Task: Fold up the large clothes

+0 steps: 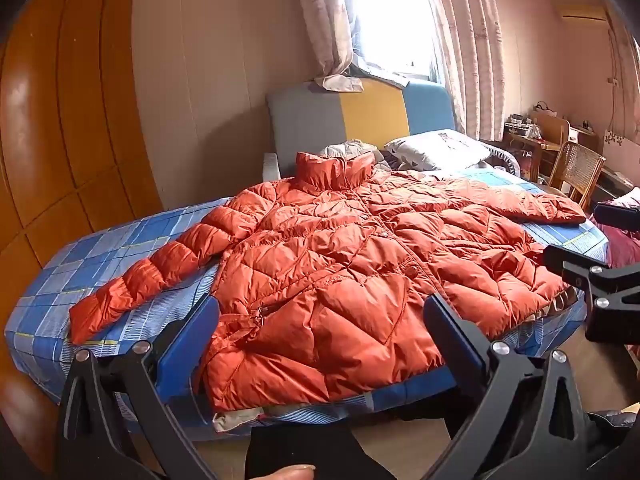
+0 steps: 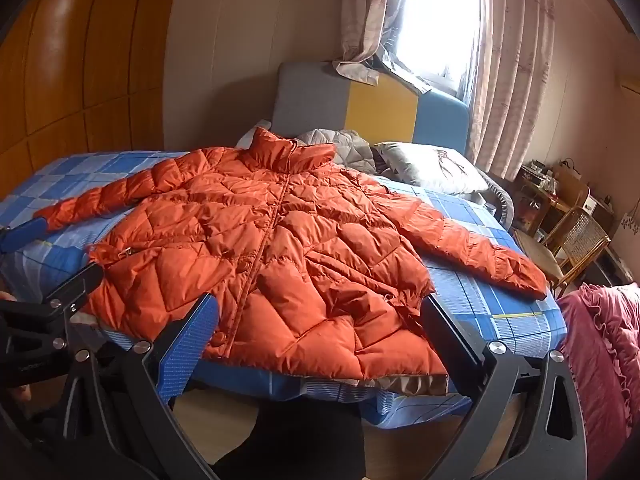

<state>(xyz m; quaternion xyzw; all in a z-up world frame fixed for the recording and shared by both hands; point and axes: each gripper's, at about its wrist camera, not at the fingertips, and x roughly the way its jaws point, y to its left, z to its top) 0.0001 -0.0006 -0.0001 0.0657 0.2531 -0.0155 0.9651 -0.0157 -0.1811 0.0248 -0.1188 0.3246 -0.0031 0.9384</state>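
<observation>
An orange quilted puffer jacket lies spread front-up on the bed, collar toward the headboard, both sleeves stretched out to the sides. My left gripper is open, hovering short of the jacket's hem at the bed's near edge, with nothing between its blue pads. My right gripper is likewise open in front of the hem's right part, holding nothing. Each gripper shows in the other's view: the right gripper at the right edge, the left gripper at the left edge near the left sleeve.
The bed's blue plaid sheet carries the jacket. A pillow and rumpled bedding lie by the headboard. A wooden wardrobe stands left, a cane chair and desk right, and pink ruffled fabric near right.
</observation>
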